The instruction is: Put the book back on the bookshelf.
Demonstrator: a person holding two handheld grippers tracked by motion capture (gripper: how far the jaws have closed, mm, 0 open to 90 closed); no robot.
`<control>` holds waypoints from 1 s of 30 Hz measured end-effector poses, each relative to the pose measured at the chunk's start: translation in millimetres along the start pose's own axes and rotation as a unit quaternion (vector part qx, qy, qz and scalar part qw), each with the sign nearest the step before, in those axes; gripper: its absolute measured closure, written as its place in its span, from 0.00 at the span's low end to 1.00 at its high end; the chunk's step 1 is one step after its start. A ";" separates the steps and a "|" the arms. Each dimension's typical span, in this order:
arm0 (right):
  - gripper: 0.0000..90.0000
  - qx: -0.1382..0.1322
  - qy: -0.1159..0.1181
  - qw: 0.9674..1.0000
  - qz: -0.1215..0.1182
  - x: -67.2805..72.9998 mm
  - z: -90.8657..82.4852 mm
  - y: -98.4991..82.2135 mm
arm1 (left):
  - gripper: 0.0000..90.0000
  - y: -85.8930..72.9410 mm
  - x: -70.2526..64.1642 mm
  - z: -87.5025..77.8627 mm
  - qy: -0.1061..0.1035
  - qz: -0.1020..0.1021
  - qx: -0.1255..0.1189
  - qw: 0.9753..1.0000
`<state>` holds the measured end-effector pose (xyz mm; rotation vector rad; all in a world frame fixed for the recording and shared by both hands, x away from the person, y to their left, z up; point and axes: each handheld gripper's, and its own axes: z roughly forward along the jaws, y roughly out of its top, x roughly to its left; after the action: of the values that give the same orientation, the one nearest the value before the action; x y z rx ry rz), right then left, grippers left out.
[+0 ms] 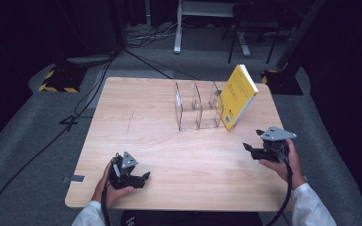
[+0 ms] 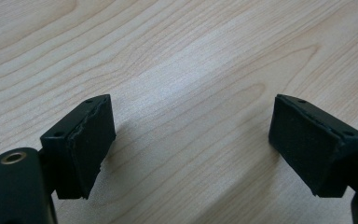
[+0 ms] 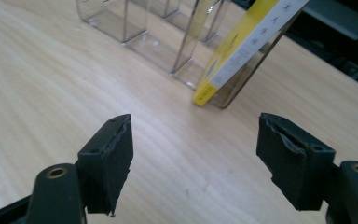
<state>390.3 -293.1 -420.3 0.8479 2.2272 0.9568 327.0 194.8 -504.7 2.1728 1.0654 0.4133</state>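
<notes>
A yellow book (image 1: 238,96) leans tilted in the rightmost slot of a clear acrylic rack (image 1: 195,107) near the table's far middle. In the right gripper view the book (image 3: 247,46) and the rack (image 3: 140,28) lie ahead of the jaws. My right gripper (image 1: 250,147) hovers at the right side of the table, open, nothing between its pads (image 3: 116,158), a short way in front of the book. My left gripper (image 1: 146,177) rests near the front left edge, open over bare wood (image 2: 191,93).
The wooden table (image 1: 146,122) stands on grey carpet. Cables, a yellow-black striped block (image 1: 59,80) and metal frame legs (image 1: 178,28) lie on the floor beyond the far edge. A cable trails from each gripper off the table's front.
</notes>
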 end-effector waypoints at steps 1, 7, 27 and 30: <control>0.31 0.002 0.010 1.000 0.000 1.3 -1.8 -2.5 | 0.17 0.0 0.0 0.0 0.000 0.000 0.000 1.000; 0.30 0.016 0.013 1.000 -0.012 7.8 -8.5 -17.6 | 0.17 0.0 0.0 0.0 0.000 0.000 0.000 1.000; 0.29 0.042 0.011 0.999 0.017 7.5 -22.3 -75.6 | 0.17 0.0 0.0 0.0 0.000 0.000 0.000 1.000; 0.29 0.047 0.013 0.998 0.024 6.4 -23.5 -86.1 | 0.17 0.0 0.0 0.0 0.000 0.000 0.000 1.000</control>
<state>341.9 -345.0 -474.7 0.9413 2.2988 0.8949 327.0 194.8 -504.7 2.1727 1.0654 0.4131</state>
